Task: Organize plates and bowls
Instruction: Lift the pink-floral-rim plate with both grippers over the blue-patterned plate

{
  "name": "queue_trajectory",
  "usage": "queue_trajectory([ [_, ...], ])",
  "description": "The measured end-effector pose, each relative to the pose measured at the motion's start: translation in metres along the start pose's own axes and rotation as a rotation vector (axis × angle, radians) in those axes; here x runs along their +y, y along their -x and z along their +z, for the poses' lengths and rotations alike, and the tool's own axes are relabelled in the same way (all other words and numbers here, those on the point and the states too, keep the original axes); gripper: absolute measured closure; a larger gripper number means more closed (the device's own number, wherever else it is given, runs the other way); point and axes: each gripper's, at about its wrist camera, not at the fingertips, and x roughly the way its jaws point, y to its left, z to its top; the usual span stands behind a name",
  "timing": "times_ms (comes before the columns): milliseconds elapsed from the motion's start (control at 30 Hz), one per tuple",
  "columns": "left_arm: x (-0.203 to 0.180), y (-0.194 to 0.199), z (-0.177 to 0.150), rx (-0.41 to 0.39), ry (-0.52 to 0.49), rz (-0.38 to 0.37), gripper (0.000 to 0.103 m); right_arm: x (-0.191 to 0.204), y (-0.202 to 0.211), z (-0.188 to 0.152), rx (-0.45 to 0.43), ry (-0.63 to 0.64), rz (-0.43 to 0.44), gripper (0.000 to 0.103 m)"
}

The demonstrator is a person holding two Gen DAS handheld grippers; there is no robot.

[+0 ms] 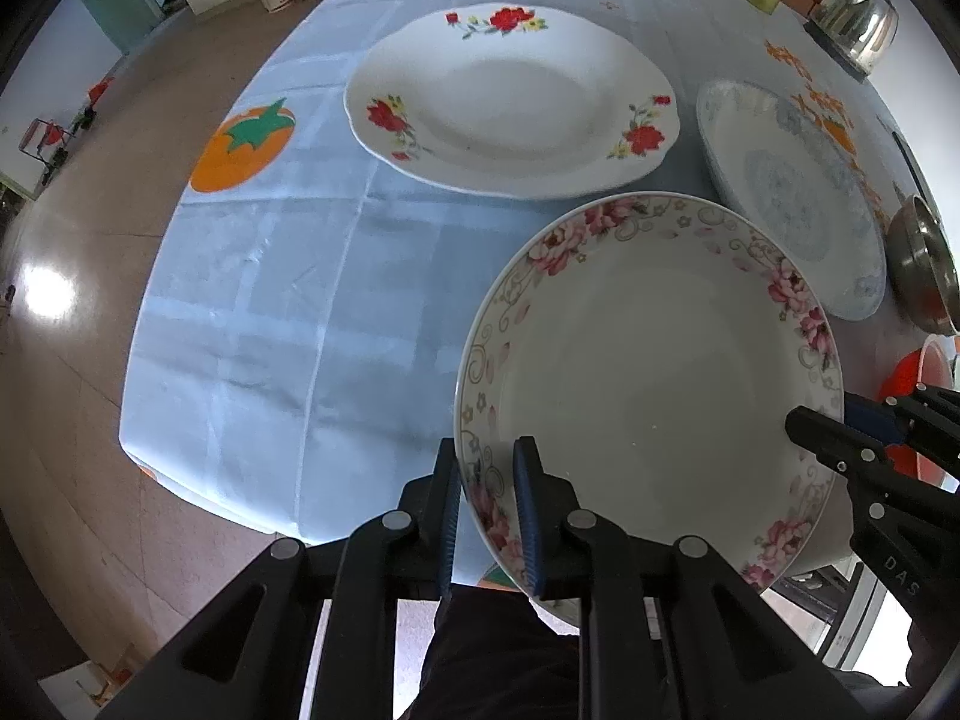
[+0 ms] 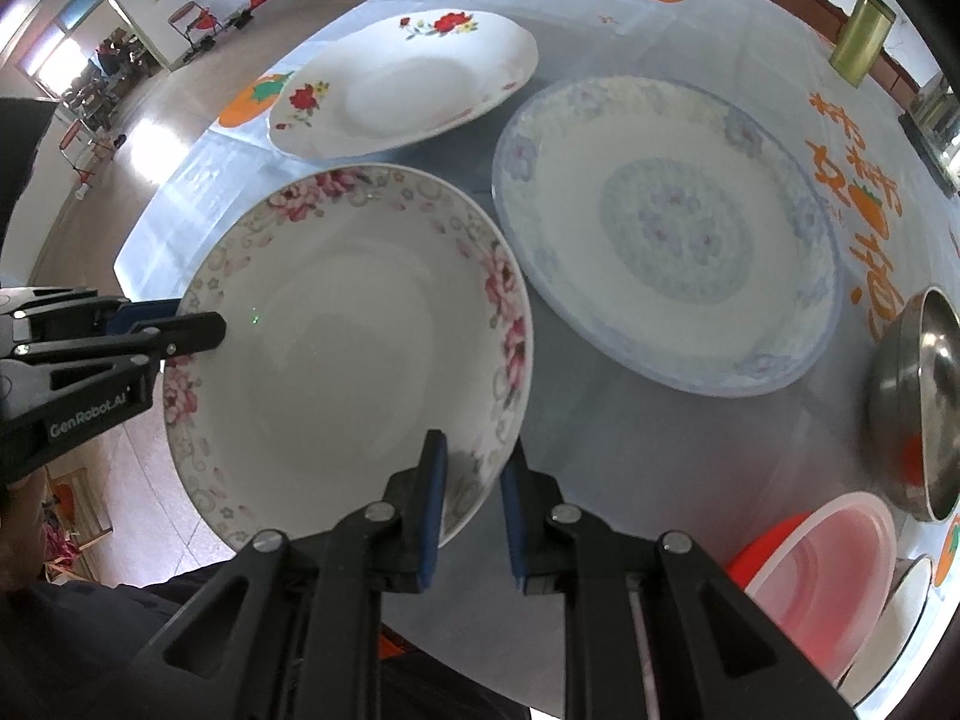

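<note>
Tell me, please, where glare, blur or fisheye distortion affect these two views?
Left wrist view: bright glare patch on the tiled floor; round table's light blue cloth bulges from fisheye; steel kettle soft at the edge. Right wrist view: window glare on floor; blue-patterned plate slightly soft.

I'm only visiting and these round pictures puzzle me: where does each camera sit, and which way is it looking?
Left wrist view: on the left gripper, looking down its fingers, which straddle the pink-flowered plate; the right gripper enters from the right.
Right wrist view: on the right gripper, looking down at the opposite rim; the left gripper enters from the left.
Both show that plate, the red-flowered plate, the blue plate and the tablecloth.
</note>
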Motion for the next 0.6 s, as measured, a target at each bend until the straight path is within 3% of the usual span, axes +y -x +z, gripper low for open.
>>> queue_trajectory([
  [600, -0.005, 0.023, 0.005, -0.074, -0.019, 0.028, 0.084, -0.005, 0.03, 0.005, -0.065, 0.01, -0.001, 0.086],
])
